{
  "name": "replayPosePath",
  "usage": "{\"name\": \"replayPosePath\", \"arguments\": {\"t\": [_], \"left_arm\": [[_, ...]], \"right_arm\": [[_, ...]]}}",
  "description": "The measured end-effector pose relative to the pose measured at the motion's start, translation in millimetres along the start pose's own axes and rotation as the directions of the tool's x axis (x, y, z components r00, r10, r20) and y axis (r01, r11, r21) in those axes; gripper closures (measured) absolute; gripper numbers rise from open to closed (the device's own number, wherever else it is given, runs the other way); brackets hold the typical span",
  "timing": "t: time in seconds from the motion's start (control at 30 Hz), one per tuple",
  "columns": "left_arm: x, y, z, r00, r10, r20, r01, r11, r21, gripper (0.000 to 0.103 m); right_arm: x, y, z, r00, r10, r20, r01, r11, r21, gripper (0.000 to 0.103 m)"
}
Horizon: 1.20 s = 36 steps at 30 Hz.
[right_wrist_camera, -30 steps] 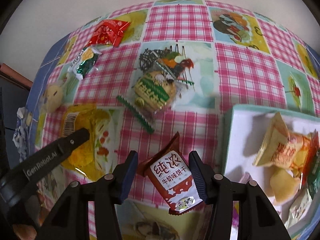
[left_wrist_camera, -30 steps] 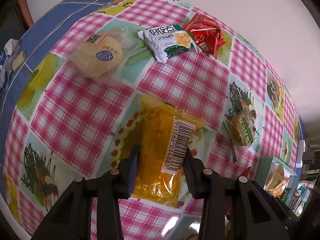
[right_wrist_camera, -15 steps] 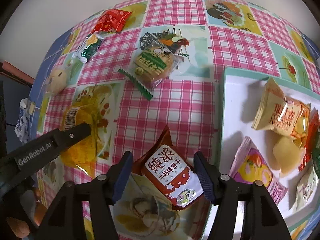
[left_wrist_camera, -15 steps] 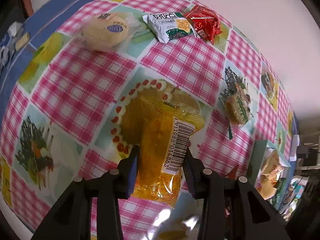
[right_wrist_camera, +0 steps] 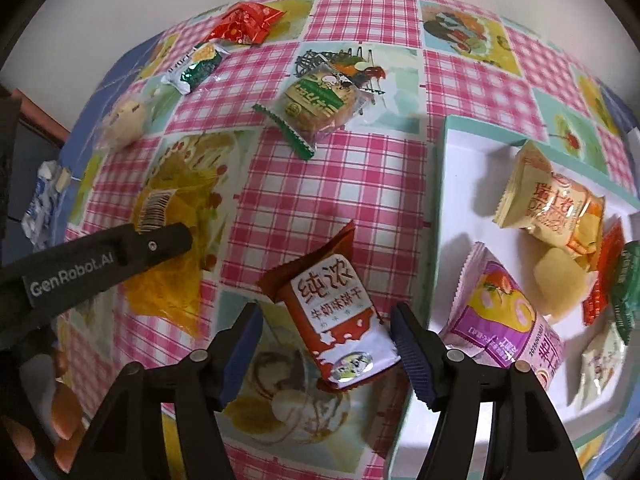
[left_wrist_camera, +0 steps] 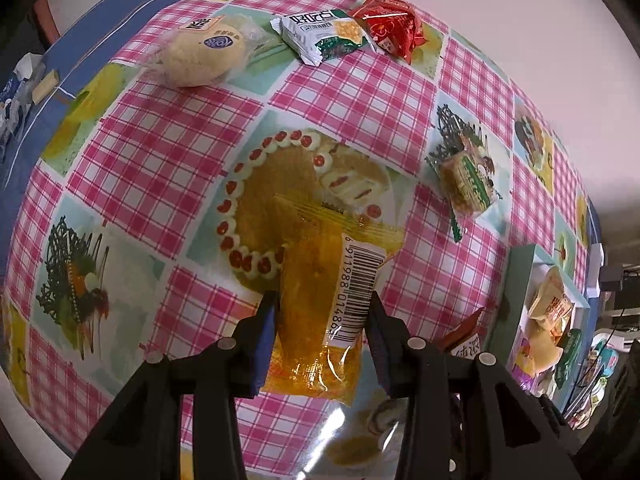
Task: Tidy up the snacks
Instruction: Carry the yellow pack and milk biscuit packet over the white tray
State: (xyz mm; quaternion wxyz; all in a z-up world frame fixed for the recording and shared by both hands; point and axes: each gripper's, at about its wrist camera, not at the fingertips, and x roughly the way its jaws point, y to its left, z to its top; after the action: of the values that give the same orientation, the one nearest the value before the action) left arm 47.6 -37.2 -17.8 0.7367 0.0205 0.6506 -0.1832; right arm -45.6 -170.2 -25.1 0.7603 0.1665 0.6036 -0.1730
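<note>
Two tools: "GenRobot.AI" left tool (right_wrist_camera: pixel 160 236), "纯浓" packet (right_wrist_camera: pixel 340 312).

Home dining table, checked oilcloth (left_wrist_camera: pixel 352 92), snacks

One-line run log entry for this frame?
left gripper: shut on yellow packet | right gripper: jaws just opening, brown biscuit packet between | tray: part-filled
</note>
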Motion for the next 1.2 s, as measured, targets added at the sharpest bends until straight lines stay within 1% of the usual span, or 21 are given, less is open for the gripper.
{"name": "replayPosePath", "arguments": {"t": [0.03,0.1,0.27,0.37,0.5,0.57,0.67,0.8,0.87,0.97,1.03,1.2], "left_arm": [[0,-1,-1,1.000,0.002,0.000,-0.002,1.000,0.001,0.059],[0,-4,-2,1.000,0.009,-0.003,-0.009,1.000,0.006,0.059],[9,-14,-8,0.999,0.047,-0.014,-0.047,0.999,0.026,0.059],[10,-22,-12,0.999,0.048,-0.010,-0.048,0.998,0.033,0.061],[5,-27,-9,1.000,-0.002,0.009,0.002,1.000,0.031,0.062],[-7,-33,-9,0.999,-0.022,0.042,0.021,0.999,0.037,0.062],[-23,-43,-8,0.995,-0.036,0.093,0.031,0.998,0.057,0.062],[-36,-51,1,0.988,-0.085,0.129,0.076,0.994,0.073,0.062],[-41,-62,3,0.985,-0.104,0.141,0.092,0.992,0.091,0.062],[-47,-72,2,0.980,-0.133,0.145,0.117,0.986,0.116,0.062],[-49,-87,-2,0.978,-0.152,0.145,0.130,0.980,0.149,0.062],[-46,-126,-13,0.971,-0.199,0.132,0.162,0.955,0.249,0.062]], "right_arm": [[-2,0,-1,1.000,-0.017,0.005,0.017,1.000,-0.004,0.041],[0,2,-1,1.000,-0.021,0.006,0.021,1.000,-0.006,0.052],[2,1,-1,0.999,-0.028,0.023,0.028,1.000,-0.001,0.060],[0,-10,-2,1.000,-0.011,0.025,0.010,1.000,0.029,0.060],[-15,-21,5,0.998,-0.011,0.062,0.008,0.999,0.048,0.061],[-30,-26,7,0.995,0.004,0.098,-0.011,0.998,0.067,0.061],[-48,-31,9,0.989,0.022,0.146,-0.034,0.996,0.083,0.061],[-66,-38,12,0.981,0.017,0.194,-0.039,0.993,0.109,0.061],[-69,-42,17,0.978,0.015,0.209,-0.044,0.990,0.134,0.061],[-76,-64,14,0.974,-0.022,0.224,-0.023,0.980,0.197,0.061],[-78,-79,10,0.972,-0.055,0.227,-0.002,0.970,0.245,0.061],[-92,-132,-5,0.965,-0.147,0.219,0.053,0.922,0.384,0.061]]}}
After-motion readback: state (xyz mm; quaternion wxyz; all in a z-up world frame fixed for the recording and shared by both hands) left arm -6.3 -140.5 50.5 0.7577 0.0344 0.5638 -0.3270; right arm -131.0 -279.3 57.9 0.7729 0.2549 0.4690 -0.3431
